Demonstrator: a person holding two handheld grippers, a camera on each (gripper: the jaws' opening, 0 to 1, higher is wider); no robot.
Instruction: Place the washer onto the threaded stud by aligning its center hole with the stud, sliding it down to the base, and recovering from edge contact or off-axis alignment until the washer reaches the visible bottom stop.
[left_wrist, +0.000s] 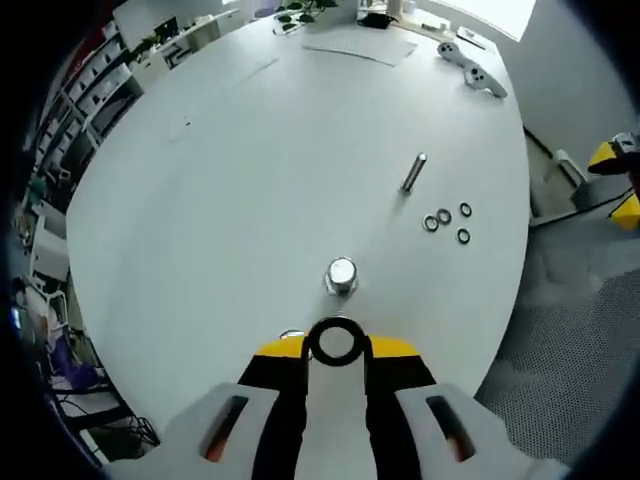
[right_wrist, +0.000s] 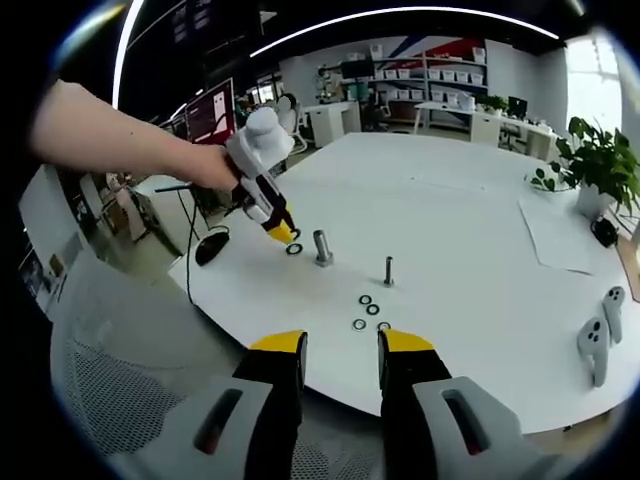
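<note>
Washer (left_wrist: 336, 341), a dark ring with a clear centre hole, sits clamped flat between the yellow tips of the left gripper (left_wrist: 336, 346), just short of the threaded stud (left_wrist: 341, 275). That stud stands upright on the white table (left_wrist: 230, 200), a stubby, shiny metal post with a rounded top and open tabletop all around it. Beyond it a slimmer bolt (left_wrist: 414, 172) also stands upright, with three spare washers (left_wrist: 446, 222) lying loose near its foot, close to the table's curved edge. In the right gripper view, the right gripper (right_wrist: 342, 345) hangs off the table's near edge over a mesh chair back (right_wrist: 130, 370), jaws narrowly parted and holding nothing. Two white controllers (right_wrist: 597, 340) lie far right.
</note>
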